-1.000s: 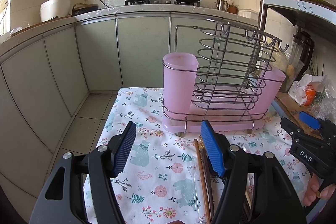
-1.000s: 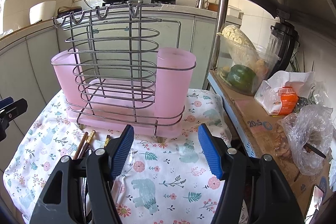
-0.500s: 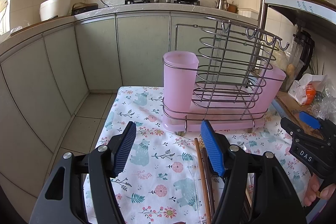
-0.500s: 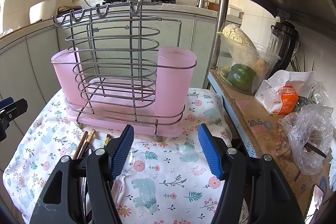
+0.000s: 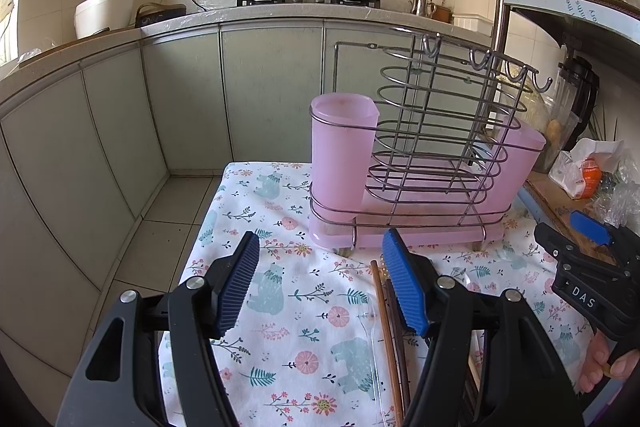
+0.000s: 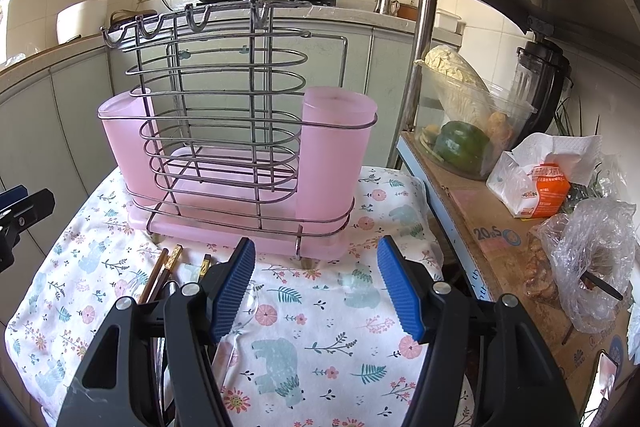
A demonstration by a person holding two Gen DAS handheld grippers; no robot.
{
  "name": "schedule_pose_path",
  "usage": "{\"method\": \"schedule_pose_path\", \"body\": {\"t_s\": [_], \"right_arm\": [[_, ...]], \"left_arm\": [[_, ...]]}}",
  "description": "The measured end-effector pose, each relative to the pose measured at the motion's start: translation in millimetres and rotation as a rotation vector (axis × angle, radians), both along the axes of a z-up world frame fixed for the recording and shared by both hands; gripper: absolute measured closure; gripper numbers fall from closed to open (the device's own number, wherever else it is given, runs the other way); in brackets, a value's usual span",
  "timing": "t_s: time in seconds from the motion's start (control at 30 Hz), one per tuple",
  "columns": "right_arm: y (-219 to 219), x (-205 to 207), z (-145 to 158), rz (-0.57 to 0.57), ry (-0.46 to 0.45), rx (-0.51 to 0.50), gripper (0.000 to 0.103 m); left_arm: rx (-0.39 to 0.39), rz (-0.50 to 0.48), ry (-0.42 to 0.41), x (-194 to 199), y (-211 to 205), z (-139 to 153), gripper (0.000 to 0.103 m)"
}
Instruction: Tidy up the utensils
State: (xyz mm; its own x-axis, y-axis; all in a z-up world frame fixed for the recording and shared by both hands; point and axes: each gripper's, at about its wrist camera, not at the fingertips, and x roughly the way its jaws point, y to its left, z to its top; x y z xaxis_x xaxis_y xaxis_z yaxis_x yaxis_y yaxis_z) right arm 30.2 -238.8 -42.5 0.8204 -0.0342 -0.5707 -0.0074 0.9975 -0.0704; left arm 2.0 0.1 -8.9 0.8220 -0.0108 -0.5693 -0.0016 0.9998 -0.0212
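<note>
A wire utensil rack (image 5: 436, 131) with two pink cups (image 5: 340, 151) and a pink drip tray stands on the floral cloth (image 5: 280, 291); it also shows in the right wrist view (image 6: 224, 131). Brown chopsticks (image 5: 386, 327) and a clear plastic spoon (image 5: 370, 343) lie on the cloth in front of it, under my left gripper's right finger. My left gripper (image 5: 320, 287) is open and empty above the cloth. My right gripper (image 6: 316, 287) is open and empty; chopstick ends (image 6: 168, 263) and the clear spoon (image 6: 240, 311) lie at its left finger.
A shelf unit (image 6: 500, 227) at the right holds a vegetable container (image 6: 464, 123), a blender, tissue pack and plastic bags. Kitchen cabinets (image 5: 180, 99) and a counter with woks stand behind. The table's left edge drops to the tiled floor (image 5: 160, 239).
</note>
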Motion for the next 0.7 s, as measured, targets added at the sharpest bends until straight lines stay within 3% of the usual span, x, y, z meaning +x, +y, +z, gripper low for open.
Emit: {"method": "schedule_pose_path", "body": {"t_s": [0.7], "right_arm": [[-1.8, 5.8, -4.4, 0.004, 0.035, 0.02, 0.04]], "left_arm": [[-0.007, -0.007, 0.041, 9.2, 5.4, -6.3, 0.038]]}}
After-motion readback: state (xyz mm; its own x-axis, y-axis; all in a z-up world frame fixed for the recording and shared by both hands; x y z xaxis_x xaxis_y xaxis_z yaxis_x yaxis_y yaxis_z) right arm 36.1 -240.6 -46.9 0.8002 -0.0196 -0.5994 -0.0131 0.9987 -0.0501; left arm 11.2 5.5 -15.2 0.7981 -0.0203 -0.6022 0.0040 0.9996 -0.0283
